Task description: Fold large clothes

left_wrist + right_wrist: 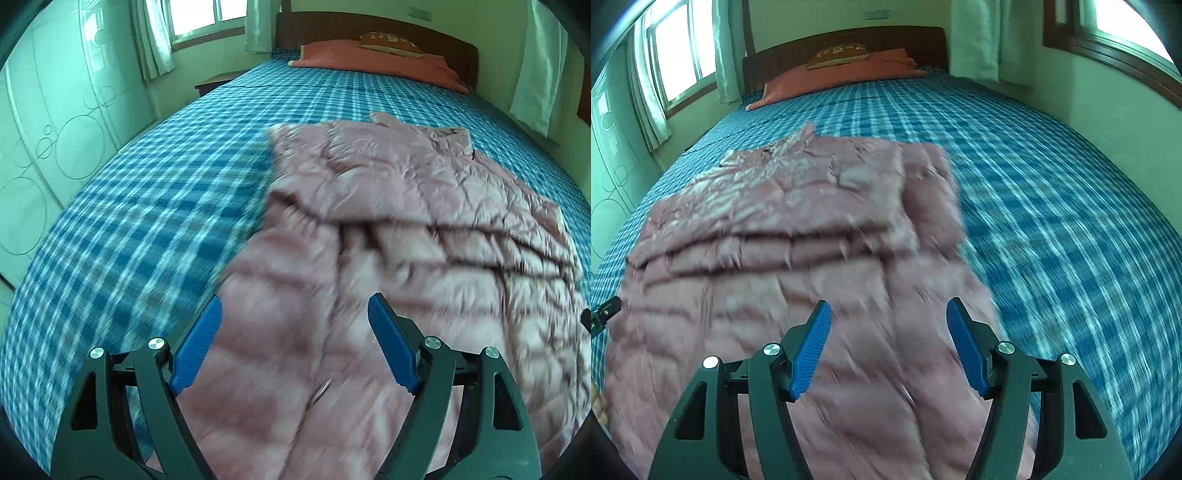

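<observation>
A pink quilted down jacket (pixel 406 229) lies spread on the blue plaid bed sheet (pixel 147 192), its collar toward the headboard and both sleeves folded in across the body. It also shows in the right wrist view (pixel 798 221). My left gripper (pixel 295 310) is open and empty, hovering over the jacket's lower left part. My right gripper (pixel 888 312) is open and empty, over the jacket's lower right part. Both views are blurred by motion.
The plaid sheet (pixel 1052 206) covers a wide bed. An orange blanket (pixel 373 62) and a brown cushion (pixel 391 42) lie by the wooden headboard (pixel 849 40). A patterned wardrobe (pixel 44 122) stands left. Curtained windows (pixel 683 55) are behind.
</observation>
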### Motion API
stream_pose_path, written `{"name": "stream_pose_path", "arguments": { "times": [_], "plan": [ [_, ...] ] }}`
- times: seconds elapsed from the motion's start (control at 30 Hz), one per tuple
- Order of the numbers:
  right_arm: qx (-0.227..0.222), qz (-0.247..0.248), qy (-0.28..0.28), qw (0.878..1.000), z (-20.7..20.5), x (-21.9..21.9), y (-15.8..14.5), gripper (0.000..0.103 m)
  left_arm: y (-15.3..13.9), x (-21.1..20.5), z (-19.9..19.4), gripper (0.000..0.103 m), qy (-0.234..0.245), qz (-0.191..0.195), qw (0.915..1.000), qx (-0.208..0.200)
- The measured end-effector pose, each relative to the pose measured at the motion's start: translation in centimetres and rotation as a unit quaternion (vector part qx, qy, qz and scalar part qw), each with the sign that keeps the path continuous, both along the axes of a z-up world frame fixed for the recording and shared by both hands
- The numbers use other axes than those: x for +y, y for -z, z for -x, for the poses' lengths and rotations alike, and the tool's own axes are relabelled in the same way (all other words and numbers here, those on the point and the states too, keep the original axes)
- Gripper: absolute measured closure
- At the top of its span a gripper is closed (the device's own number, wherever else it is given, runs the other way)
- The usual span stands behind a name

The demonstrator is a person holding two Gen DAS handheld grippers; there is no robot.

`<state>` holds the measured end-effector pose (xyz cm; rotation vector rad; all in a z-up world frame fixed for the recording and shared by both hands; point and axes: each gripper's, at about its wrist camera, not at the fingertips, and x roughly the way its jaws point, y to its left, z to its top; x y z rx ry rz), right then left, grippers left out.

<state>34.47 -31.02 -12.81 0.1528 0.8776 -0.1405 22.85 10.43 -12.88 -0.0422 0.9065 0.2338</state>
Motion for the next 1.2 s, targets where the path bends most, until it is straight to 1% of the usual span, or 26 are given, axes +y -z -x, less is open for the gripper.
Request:
{"name": "stream_pose_path", "arguments": {
  "times": [0.13, 0.17, 0.2, 0.3, 0.5, 0.57, 0.63, 0.7, 0.77, 0.8, 0.9, 1.0, 1.03, 1.1, 1.2],
  "plan": [
    [0.008, -0.007, 0.023, 1.0, 4.6, -2.6, 0.5, 0.038, -0.2, 2.3, 4.1, 0.022, -0.023, -0.001, 0.9997, 0.001],
    [0.01, -0.009, 0.028, 0.999, 5.5, -3.3, 0.7, 0.037, -0.2, 3.1, 5.3, 0.022, -0.031, 0.006, 0.9995, 0.0],
    [0.012, -0.012, 0.033, 0.999, 6.6, -3.9, 1.0, 0.032, -0.2, 3.9, 6.4, 0.021, -0.039, 0.012, 0.9992, -0.002],
    [0.022, -0.021, 0.044, 0.999, 9.2, -5.3, 1.8, 0.032, 0.0, 5.7, 9.2, 0.021, -0.057, 0.027, 0.998, 0.004],
    [0.025, -0.045, 0.056, 0.997, 13.7, -6.9, 2.5, 0.032, 1.6, 8.3, 14.9, 0.021, -0.088, 0.07, 0.9935, 0.018],
    [0.023, -0.064, 0.061, 0.996, 15.1, -7.4, 2.6, 0.032, 2.3, 9.1, 16.7, 0.021, -0.1, 0.09, 0.9906, 0.026],
    [0.02, -0.086, 0.065, 0.994, 16.1, -7.9, 2.7, 0.032, 3.0, 9.8, 18.6, 0.021, -0.114, 0.12, 0.9857, 0.031],
    [0.019, -0.104, 0.068, 0.992, 16.9, -8.2, 2.9, 0.032, 3.3, 10.3, 20.2, 0.021, -0.122, 0.147, 0.9814, 0.023],
    [0.019, -0.119, 0.072, 0.99, 17.7, -8.3, 3.2, 0.032, 3.1, 10.3, 21.3, 0.021, -0.122, 0.156, 0.9801, 0.013],
    [0.02, -0.124, 0.074, 0.989, 18.1, -8.3, 3.3, 0.032, 3.0, 10.3, 21.7, 0.021, -0.123, 0.167, 0.9782, 0.011],
    [0.02, -0.14, 0.079, 0.987, 19.1, -8.2, 3.6, 0.032, 3.1, 10.8, 23.5, 0.021, -0.133, 0.23, 0.9639, -0.006],
    [0.017, -0.158, 0.089, 0.983, 20.6, -8.8, 4.1, 0.032, 3.2, 10.7, 24.4, 0.021, -0.128, 0.27, 0.9543, -0.015],
    [0.013, -0.161, 0.095, 0.982, 21.3, -8.9, 4.1, 0.032, 3.3, 10.6, 24.9, 0.021, -0.127, 0.287, 0.9492, -0.016],
    [0.01, -0.171, 0.101, 0.98, 21.9, -9.1, 4.2, 0.032, 3.4, 10.4, 25.8, 0.021, -0.125, 0.309, 0.9426, -0.023],
    [-0.001, -0.22, 0.108, 0.969, 23.3, -9.7, 4.6, 0.032, 3.4, 10.0, 26.3, 0.021, -0.115, 0.33, 0.9363, -0.028]
  ]
}}
